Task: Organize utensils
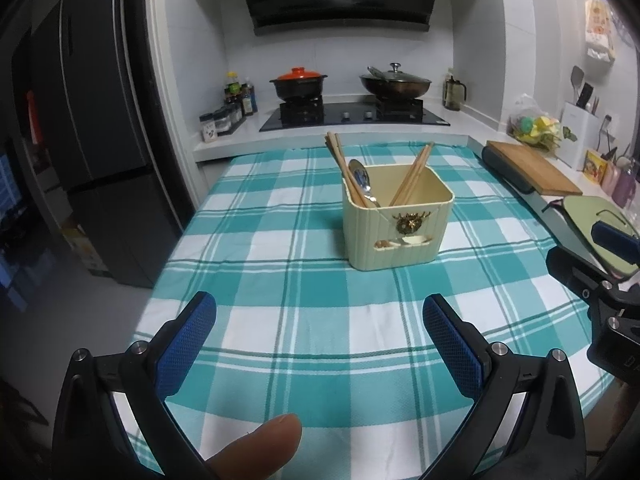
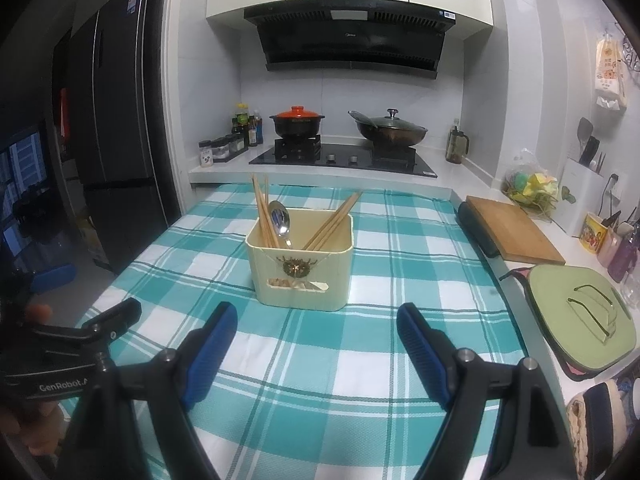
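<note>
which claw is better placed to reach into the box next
Right, narrowly. The box sits centred between the right claw fingers and looks near, while from the left claw it lies off to the right and farther off. Both claws are open and empty.

Both wrist views look forward and down, near the checked tablecloth (image 1: 320,320); sharing utensil holder (image 1: 396,224), stove (image 2: 340,156)

One cream holder (image 2: 300,276) holds one spoon (image 2: 280,218) and two bundles of chopsticks (image 2: 330,222); two pots (image 2: 298,122) sit on the stove.
</note>
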{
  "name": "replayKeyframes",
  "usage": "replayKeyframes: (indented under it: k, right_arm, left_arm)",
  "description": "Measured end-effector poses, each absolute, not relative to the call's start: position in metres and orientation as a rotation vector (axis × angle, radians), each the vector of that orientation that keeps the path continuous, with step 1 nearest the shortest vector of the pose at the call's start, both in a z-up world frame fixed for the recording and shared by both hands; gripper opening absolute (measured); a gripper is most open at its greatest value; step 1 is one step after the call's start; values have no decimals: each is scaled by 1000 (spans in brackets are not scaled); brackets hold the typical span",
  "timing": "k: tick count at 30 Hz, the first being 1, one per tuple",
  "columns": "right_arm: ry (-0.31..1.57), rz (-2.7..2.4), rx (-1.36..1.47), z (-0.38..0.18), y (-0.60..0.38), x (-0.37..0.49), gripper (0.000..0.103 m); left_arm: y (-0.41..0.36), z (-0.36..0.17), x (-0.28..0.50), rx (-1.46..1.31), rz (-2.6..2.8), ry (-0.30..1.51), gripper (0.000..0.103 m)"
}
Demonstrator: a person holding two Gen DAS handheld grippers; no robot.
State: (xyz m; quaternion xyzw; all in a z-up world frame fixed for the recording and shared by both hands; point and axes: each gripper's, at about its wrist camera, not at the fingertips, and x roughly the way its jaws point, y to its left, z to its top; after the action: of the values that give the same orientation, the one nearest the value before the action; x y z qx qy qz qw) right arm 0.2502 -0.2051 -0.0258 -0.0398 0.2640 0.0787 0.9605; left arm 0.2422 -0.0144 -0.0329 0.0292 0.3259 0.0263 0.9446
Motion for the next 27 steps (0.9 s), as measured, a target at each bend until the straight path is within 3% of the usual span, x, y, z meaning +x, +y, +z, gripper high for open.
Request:
replayKeyframes:
  k: [27]
  right_arm:
    - [561,171,-109,-28,-196,246,84]
  left_arm:
    - [-15,-33,240,62,64,668,103]
